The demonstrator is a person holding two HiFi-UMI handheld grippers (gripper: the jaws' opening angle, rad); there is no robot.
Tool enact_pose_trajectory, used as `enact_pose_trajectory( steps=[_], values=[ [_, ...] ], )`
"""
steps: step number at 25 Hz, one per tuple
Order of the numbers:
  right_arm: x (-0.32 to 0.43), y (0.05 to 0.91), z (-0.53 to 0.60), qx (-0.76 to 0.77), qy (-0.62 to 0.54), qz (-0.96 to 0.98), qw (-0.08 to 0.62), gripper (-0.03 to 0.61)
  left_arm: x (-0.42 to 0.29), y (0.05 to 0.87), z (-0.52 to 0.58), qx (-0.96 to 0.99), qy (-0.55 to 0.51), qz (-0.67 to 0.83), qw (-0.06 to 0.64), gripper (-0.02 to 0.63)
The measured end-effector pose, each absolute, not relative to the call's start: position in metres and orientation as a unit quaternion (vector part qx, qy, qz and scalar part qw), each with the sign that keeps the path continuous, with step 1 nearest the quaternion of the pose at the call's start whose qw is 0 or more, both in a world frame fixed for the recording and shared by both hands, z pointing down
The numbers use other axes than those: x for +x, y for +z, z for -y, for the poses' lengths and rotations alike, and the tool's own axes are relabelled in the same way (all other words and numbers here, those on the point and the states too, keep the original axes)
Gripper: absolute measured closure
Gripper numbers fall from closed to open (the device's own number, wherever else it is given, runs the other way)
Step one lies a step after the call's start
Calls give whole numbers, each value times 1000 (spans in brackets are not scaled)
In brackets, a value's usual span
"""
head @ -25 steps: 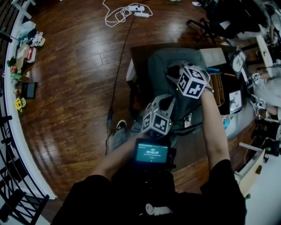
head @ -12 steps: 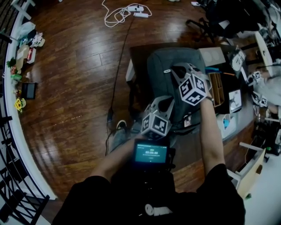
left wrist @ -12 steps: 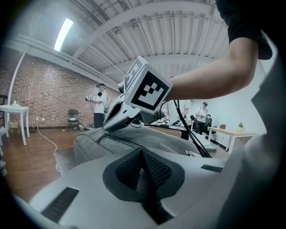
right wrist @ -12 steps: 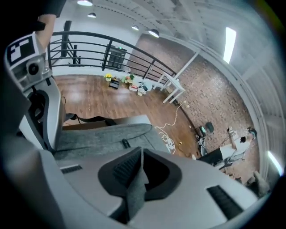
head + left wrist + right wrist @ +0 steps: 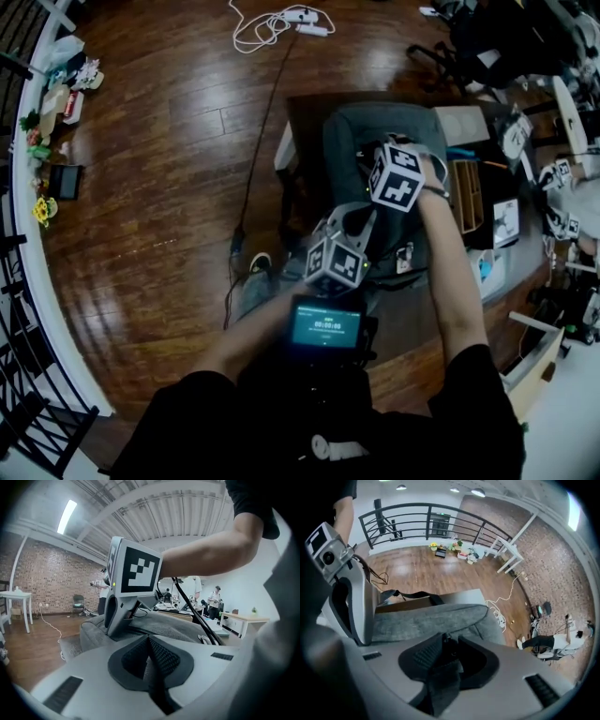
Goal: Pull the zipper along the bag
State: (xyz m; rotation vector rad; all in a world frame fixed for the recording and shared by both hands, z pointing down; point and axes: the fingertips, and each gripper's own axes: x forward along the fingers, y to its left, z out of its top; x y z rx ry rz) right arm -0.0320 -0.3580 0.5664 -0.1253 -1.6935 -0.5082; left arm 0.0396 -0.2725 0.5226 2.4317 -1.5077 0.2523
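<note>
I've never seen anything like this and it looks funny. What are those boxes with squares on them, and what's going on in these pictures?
No robot here: a person holds a grabbing tool in each hand. The checkered boxes are part of those tools. One picture comes from a camera on the person's head, looking down. The other two come from little cameras riding on each tool, looking along its tongs. A grey bag lies on a dark table. The left tongs are pinched shut on the bag's grey cloth, holding it steady. The right tongs point down at the bag; they have just been opening, and a dark strip, probably the zipper pull, sits loose between them.
</note>
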Motion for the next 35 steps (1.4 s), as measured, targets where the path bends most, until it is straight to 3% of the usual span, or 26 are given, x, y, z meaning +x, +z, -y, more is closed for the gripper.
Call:
enact_pose_trajectory(
  steps=[4,7,8,14,22,30,35],
  values=[
    [-35,567,351,-92,-248,717,645,475,34,519,274,837,84,525,132,615],
    [-33,563,358,-58,-241,758,603,518,28,518,276,833,79,531,133,615],
    [-34,559,364,-25,-226,782,581,566,26,517,276,832,78,533,133,615],
    [-40,539,374,97,-166,848,494,566,16,517,275,828,78,539,132,615],
    [-29,512,379,189,-5,913,363,568,24,522,273,833,77,531,138,615],
    [-24,503,360,159,-132,892,403,569,22,522,283,838,89,523,129,615],
    [-2,506,353,145,-134,901,386,569,26,524,288,840,90,519,132,615]
  ],
)
